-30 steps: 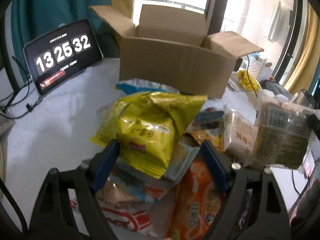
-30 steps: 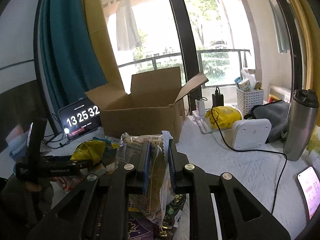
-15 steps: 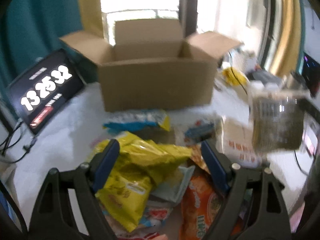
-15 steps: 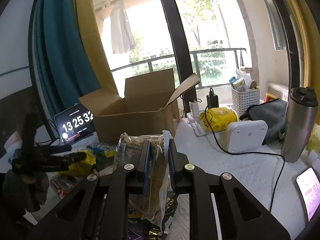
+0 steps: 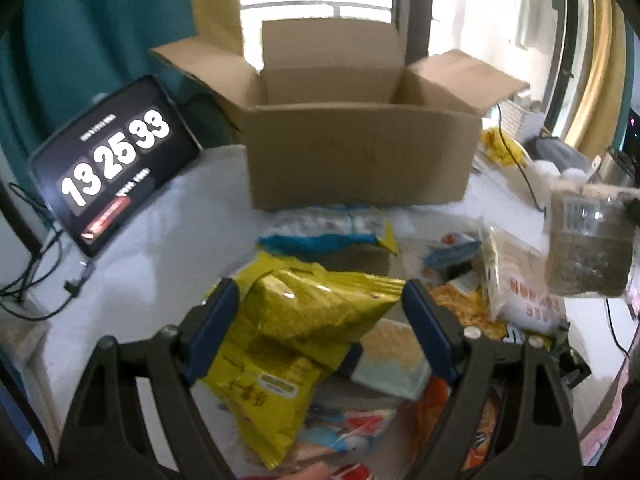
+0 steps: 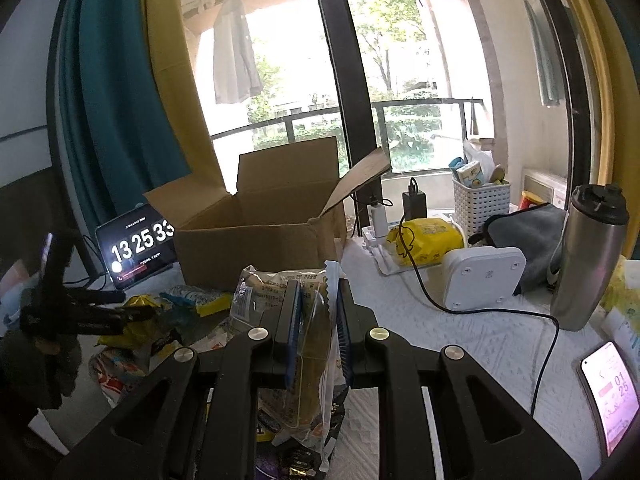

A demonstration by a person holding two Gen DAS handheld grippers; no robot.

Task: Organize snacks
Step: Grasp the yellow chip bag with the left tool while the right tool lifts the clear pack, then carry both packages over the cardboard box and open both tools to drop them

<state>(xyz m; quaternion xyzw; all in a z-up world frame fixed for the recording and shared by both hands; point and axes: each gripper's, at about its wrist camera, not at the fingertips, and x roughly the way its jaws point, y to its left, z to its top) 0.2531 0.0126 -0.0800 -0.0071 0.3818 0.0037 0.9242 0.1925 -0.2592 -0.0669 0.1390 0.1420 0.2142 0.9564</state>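
Note:
My left gripper (image 5: 320, 308) is shut on a puffy yellow chip bag (image 5: 304, 320). Its blue pads press the bag's two sides, and the bag hangs just above a heap of snack packets. A blue packet (image 5: 324, 236) and a white packet with red print (image 5: 528, 300) lie in that heap. My right gripper (image 6: 318, 300) is shut on a clear packet with brown contents (image 6: 264, 292), held upright above the heap. The same clear packet (image 5: 588, 240) hangs at the right edge of the left wrist view. Behind the heap stands an open cardboard box (image 5: 360, 160) with its flaps up.
A tablet clock (image 5: 112, 160) leans left of the box with cables beside it. Right of the box are a white charger block (image 6: 484, 276) with a black cable, a yellow bag (image 6: 428, 236), a white basket (image 6: 480, 204), a steel flask (image 6: 592, 260) and a phone (image 6: 612, 388).
My left gripper has rolled and lifted with the yellow bag, which now sits lower between the fingers. The box now faces that camera squarely. The right gripper has stayed put.

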